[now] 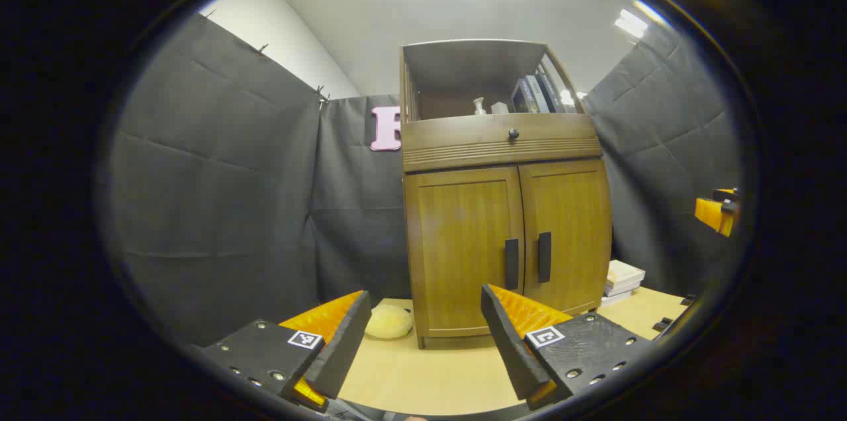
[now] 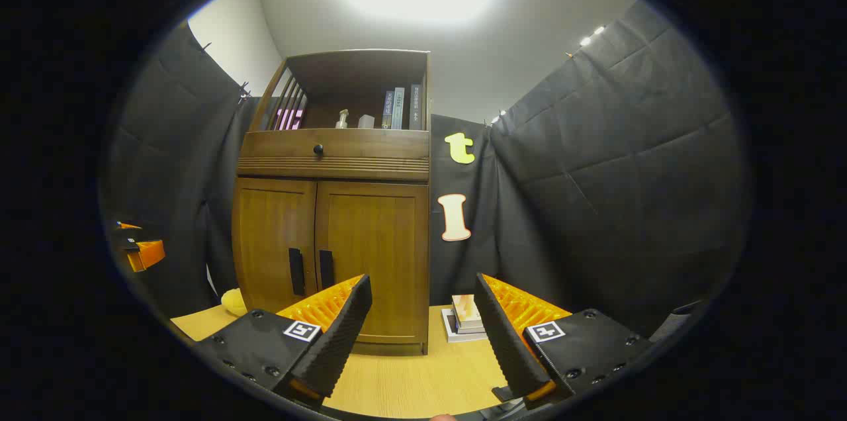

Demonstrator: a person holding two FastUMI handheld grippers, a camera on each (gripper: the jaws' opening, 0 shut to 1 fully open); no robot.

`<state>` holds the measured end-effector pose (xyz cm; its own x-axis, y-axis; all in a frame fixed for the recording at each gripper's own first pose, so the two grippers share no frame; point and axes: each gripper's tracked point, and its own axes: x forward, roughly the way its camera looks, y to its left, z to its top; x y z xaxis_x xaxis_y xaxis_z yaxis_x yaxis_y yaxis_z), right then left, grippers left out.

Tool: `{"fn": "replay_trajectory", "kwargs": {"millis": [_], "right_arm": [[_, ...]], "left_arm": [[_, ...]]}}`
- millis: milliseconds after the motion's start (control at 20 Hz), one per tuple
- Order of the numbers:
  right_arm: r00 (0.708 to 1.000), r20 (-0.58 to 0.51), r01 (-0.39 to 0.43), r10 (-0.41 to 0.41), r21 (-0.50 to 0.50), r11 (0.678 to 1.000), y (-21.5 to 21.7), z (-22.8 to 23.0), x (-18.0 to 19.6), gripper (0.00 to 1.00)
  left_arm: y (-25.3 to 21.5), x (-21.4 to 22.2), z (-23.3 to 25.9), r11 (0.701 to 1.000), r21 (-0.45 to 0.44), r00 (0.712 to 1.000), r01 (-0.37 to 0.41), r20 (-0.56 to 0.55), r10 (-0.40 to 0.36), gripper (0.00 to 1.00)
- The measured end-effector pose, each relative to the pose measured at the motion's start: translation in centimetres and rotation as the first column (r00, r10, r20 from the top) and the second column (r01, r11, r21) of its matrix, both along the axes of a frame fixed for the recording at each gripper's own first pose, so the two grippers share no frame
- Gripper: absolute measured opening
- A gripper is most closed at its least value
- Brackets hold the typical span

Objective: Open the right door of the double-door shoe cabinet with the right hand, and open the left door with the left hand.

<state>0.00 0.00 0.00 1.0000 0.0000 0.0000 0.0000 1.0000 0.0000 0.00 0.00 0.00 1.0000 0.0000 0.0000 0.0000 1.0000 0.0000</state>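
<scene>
Two doors (image 1: 506, 245) of the wooden shoe cabinet (image 2: 334, 235) sit closed.

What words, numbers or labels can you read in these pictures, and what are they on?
Book spines on the cabinet shelf: print too small to read.
Square marker on the right gripper: coded pattern, no words.
Stacked books beside the cabinet: nothing legible.

Wooden shoe cabinet (image 1: 503, 209) upright on table; both doors closed.

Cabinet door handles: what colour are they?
Black, both door handles, set against brown wooden doors; clearest in the left gripper view.
</scene>
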Motion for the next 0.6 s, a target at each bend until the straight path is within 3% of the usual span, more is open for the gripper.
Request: {"fn": "replay_trajectory", "kwargs": {"millis": [300,600], "right_arm": [[1.0,-0.017,-0.012,0.013,0.024,1.0,0.8,0.0,0.1,0.97],[1.0,-0.017,-0.023,0.024,0.018,1.0,1.2,-0.1,0.2,0.97]], "left_arm": [[0.0,-0.3,0.2,1.0,-0.028,1.0,0.004,0.007,-0.004,0.96],[0.1,-0.2,-0.1,1.0,-0.002,1.0,-0.019,0.012,0.019,0.95]]}}
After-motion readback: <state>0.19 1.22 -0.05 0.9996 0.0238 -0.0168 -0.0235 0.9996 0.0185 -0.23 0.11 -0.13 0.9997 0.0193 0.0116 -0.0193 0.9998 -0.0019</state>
